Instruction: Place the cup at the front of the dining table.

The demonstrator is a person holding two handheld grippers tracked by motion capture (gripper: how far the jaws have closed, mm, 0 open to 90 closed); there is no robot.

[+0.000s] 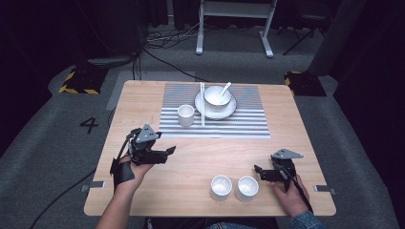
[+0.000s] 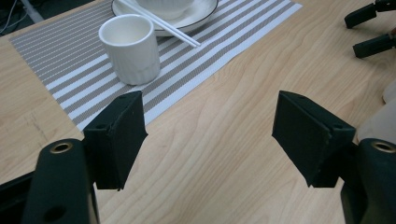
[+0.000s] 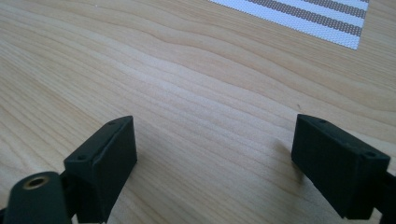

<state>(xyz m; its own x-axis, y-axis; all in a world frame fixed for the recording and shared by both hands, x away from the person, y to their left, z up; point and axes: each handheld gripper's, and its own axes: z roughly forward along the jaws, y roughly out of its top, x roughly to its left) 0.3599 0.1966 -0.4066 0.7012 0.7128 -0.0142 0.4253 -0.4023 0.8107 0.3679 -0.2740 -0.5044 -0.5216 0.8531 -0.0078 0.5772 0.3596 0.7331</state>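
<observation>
Pale wood forms the table point(image 1: 157, 191), seen from the high view with a striped placemat point(image 1: 248, 126) on its far half. On the mat stand a white cup point(image 1: 186, 115), a pair of chopsticks point(image 1: 202, 109) and a plate point(image 1: 230, 110) carrying a bowl point(image 1: 213, 97) with a spoon point(image 1: 224, 88). The left hand-held gripper point(image 1: 171, 150) rests near the table's left edge, the cup just beyond it. The right hand-held gripper point(image 1: 258, 172) lies near the front right corner, with two small white bowls point(image 1: 234, 187) just beside its tips.

From the left hand-held gripper view, its jaws stand wide apart over bare wood, holding nothing; the cup sits ahead to the left on the mat, chopsticks behind it.

From the right hand-held gripper view, its jaws are likewise spread wide and empty above bare table, a corner of the mat far ahead.
</observation>
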